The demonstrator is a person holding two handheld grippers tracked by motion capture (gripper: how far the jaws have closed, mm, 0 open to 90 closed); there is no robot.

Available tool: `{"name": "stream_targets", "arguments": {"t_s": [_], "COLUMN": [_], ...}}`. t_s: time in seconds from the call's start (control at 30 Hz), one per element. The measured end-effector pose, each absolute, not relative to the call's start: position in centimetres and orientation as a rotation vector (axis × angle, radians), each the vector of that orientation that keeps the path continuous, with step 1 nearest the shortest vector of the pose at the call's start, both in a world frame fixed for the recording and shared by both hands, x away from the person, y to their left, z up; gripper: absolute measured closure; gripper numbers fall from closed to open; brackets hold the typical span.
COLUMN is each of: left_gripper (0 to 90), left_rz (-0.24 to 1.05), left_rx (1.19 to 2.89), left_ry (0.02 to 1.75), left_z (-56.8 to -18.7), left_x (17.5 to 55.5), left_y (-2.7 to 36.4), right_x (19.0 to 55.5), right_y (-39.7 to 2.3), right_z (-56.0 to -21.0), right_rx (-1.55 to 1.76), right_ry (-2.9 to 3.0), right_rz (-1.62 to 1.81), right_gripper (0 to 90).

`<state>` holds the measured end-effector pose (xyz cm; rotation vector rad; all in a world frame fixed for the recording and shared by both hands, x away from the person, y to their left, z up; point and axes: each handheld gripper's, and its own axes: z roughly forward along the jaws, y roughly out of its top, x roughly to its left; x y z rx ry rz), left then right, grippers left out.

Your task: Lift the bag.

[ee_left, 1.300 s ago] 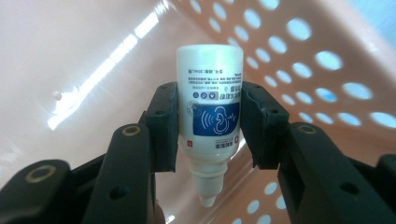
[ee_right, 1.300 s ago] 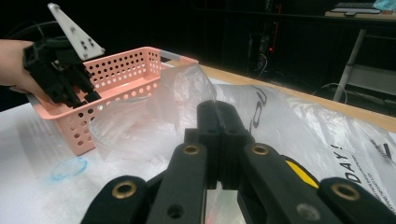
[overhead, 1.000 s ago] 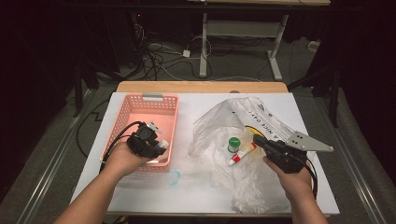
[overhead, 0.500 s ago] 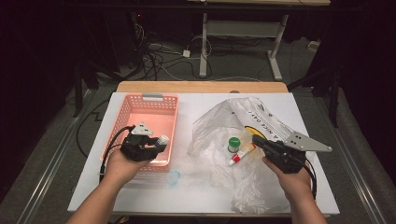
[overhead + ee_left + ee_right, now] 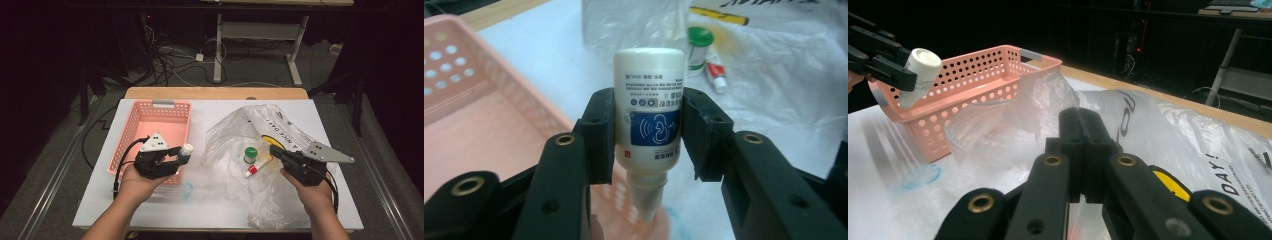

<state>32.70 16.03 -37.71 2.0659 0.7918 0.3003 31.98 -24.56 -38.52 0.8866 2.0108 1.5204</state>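
A small white dropper bottle [image 5: 650,70] with a blue label hangs nozzle down between my left gripper's [image 5: 649,125] jaws, which are shut on its sides. In the high view the left gripper [image 5: 181,154] holds the bottle [image 5: 186,148] over the near right corner of the pink basket [image 5: 150,117]. My right gripper [image 5: 273,149] rests on the clear plastic bag [image 5: 225,135]. Its jaws [image 5: 1080,120] are pressed together on the bag's film. Inside the bag lie a green-capped bottle [image 5: 250,154] and a red-capped tube [image 5: 255,167].
A small clear bluish cap [image 5: 186,189] lies on the white table near the basket's front. The bag [image 5: 1168,135] spreads over the table's right half. Cables trail from both grippers. Dark floor, wires and a desk frame [image 5: 220,45] lie beyond the far edge.
My left gripper with the bottle has shifted a little toward the basket's near right corner and risen slightly. The right gripper and bag have stayed put.
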Motion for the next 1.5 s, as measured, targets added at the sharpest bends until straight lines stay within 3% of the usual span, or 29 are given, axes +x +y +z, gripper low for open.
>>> {"name": "stream_targets", "arguments": {"t_s": [0.77, 1.5], "left_gripper": [58.4, 58.3], "left_rz": [0.152, 0.17], "left_rx": [2.098, 2.099], "left_ry": [0.628, 0.666], "left_z": [-39.7, -41.4], "left_x": [31.2, 33.5], "left_y": [7.6, 2.4], "right_x": [31.8, 31.8], "right_y": [-24.7, -24.7], "right_z": [-38.4, -38.4], "right_rx": [0.882, 0.882], "right_ry": [2.007, 2.01], "right_rz": [1.525, 1.529], "right_gripper": [90.0, 90.0]}}
